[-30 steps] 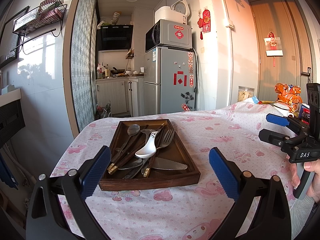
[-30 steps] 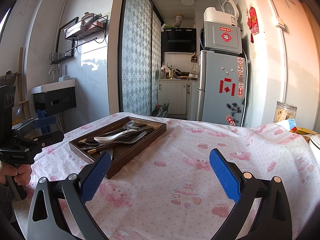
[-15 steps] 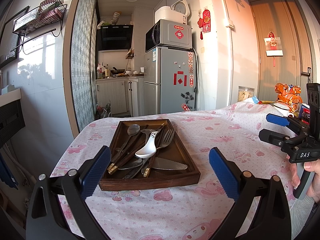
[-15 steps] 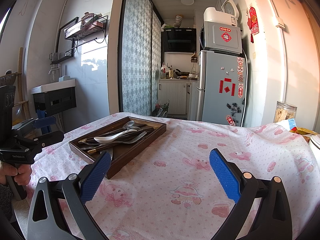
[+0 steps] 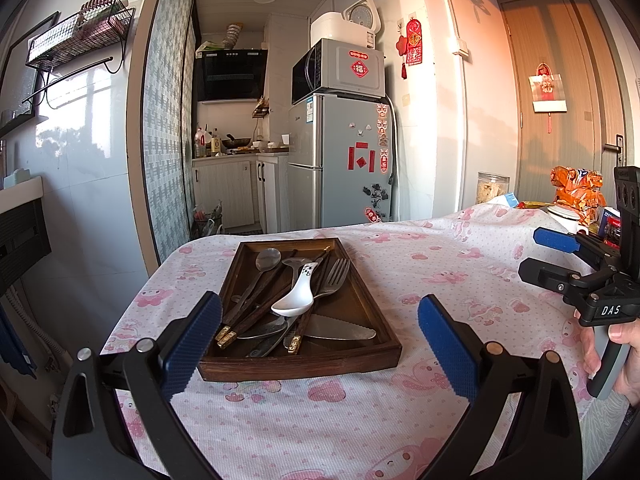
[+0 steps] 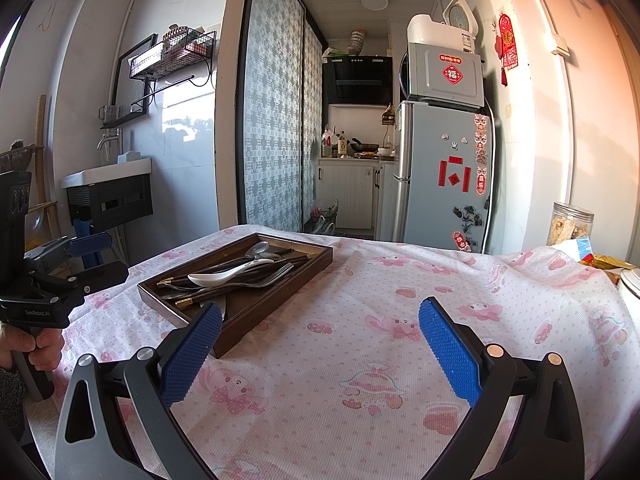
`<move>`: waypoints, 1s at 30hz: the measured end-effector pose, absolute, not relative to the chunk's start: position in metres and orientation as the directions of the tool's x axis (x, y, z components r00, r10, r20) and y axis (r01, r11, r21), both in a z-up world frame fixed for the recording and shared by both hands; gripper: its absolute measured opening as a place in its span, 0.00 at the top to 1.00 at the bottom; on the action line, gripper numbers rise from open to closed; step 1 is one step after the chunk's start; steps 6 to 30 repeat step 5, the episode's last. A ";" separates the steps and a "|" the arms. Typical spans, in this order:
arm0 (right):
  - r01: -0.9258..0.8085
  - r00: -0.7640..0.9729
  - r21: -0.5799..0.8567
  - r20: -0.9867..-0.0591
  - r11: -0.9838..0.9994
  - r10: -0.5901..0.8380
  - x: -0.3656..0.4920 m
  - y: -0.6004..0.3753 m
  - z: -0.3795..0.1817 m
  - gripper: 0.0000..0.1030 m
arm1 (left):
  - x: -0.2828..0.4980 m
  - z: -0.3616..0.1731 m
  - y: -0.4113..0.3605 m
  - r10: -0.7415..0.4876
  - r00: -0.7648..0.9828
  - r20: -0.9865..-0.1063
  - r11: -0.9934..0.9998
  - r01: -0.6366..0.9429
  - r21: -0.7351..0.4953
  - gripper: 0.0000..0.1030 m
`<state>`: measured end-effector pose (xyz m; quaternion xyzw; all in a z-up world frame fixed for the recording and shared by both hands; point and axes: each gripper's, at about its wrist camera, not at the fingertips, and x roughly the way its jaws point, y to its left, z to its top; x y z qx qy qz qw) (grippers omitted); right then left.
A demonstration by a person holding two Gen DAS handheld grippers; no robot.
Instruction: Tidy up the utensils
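1. A dark wooden tray (image 5: 340,354) lies on the desk (image 5: 420,280), which is covered with a white cloth printed with pink cartoon figures.
2. Inside the tray the utensils are piled in disorder and cross over each other.
3. A white ceramic spoon (image 5: 294,302) lies on top of the pile, with small black marks on its handle.
4. Just right of the white spoon is a metal fork (image 5: 334,276), its tines toward the far wall of the tray.
5. A metal spoon (image 5: 268,260) is at the far left of the tray, and a knife (image 5: 340,332) with a toothed edge lies near the front wall.
6. Dark chopsticks with gold ends (image 5: 228,336) lie at the front left of the tray.
7. The left tool (image 5: 320,344) hangs in front of the tray, jaws wide apart, grasping nothing.
8. The right tool (image 6: 320,348) is to the right of the tray, over the bare cloth, also spread wide and empty.
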<state>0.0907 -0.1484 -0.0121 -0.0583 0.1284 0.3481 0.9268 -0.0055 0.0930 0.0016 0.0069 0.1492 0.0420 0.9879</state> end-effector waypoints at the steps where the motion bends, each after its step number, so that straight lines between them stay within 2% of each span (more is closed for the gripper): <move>1: -0.660 0.725 -0.019 -0.279 0.751 0.630 0.091 -0.148 -0.012 0.03 | -0.006 0.002 0.093 0.085 0.952 -0.294 0.996 -0.081 0.026 0.03; 30: -0.660 0.725 -0.019 -0.278 0.751 0.630 0.091 -0.148 -0.012 0.03 | -0.005 0.002 0.093 0.085 0.952 -0.295 0.996 -0.081 0.026 0.03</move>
